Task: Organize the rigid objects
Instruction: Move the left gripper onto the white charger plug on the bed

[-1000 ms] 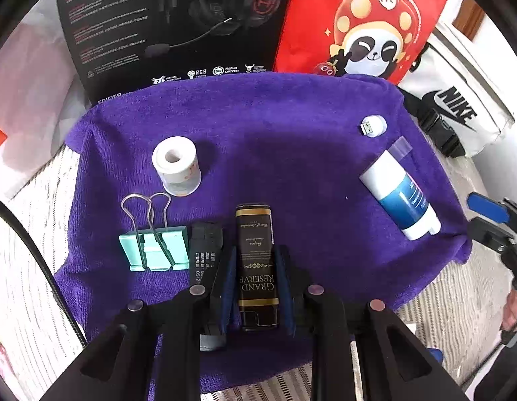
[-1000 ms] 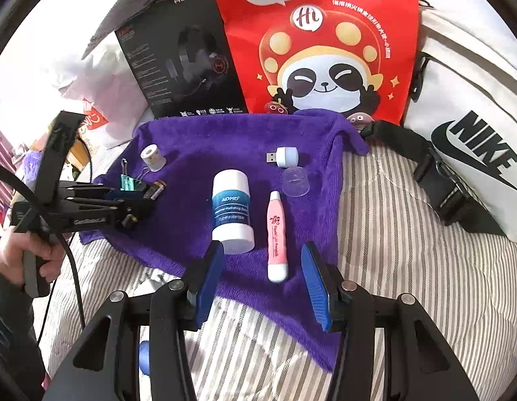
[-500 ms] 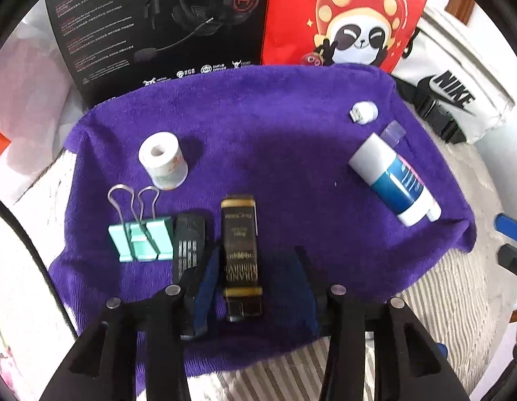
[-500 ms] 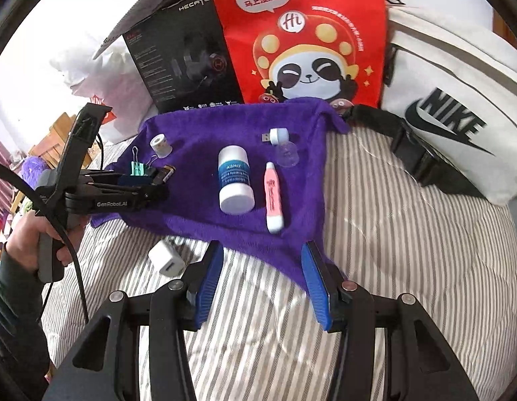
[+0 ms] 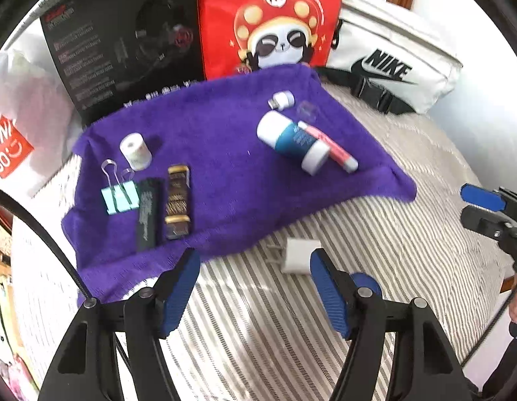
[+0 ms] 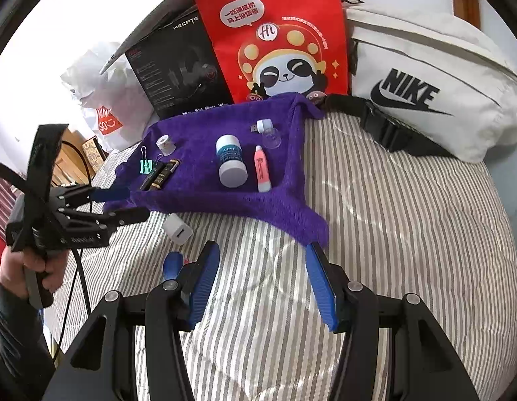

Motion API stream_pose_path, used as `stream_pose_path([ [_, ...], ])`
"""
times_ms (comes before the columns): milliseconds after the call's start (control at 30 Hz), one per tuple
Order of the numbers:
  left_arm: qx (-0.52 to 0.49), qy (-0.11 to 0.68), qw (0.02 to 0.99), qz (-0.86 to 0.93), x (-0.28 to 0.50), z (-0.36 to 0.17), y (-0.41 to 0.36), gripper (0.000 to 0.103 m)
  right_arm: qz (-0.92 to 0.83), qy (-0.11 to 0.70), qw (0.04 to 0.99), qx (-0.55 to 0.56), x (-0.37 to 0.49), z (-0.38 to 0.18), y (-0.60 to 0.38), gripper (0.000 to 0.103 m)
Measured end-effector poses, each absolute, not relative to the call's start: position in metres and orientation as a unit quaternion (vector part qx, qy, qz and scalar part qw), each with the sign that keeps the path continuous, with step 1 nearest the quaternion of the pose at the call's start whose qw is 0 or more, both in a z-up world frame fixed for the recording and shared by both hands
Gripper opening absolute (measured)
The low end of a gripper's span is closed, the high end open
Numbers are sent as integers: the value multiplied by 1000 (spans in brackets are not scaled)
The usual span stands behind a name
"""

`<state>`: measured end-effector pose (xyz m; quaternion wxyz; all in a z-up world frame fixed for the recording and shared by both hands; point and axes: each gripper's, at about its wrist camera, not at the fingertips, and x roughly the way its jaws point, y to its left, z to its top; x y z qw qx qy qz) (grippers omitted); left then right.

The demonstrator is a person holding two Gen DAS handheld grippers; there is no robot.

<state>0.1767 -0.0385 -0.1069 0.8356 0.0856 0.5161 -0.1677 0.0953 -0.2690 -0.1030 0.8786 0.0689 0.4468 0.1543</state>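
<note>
Left gripper point(image 5: 255, 284) jaws wide, empty, above the striped bedding point(image 5: 375, 234). Right gripper point(image 6: 263, 284) likewise. Gold-black box point(image 5: 178, 202) lies near the purple towel's point(image 5: 218, 140) left edge, beside the black case point(image 5: 147, 214).

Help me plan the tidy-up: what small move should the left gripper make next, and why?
Probably ease the open left gripper forward-right over the white charger plug: it lies off the purple towel on the striped bedding, while most other items already sit on the towel.
</note>
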Motion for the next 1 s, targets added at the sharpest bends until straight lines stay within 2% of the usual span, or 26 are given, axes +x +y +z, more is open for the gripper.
stream_pose_path([
  [433,90,552,809,-180,180,-139,-56,67,156,460,869,93,84,-115,-280,54],
  [767,114,552,806,-180,184,-152,-71,67,156,472,862,94,86,-123,-280,54],
  [933,112,549,809,-180,185,-153,-71,63,156,477,860,93,86,-127,-280,54],
  [1000,113,547,810,-178,185,-153,-71,52,155,480,858,94,86,-129,-280,54],
])
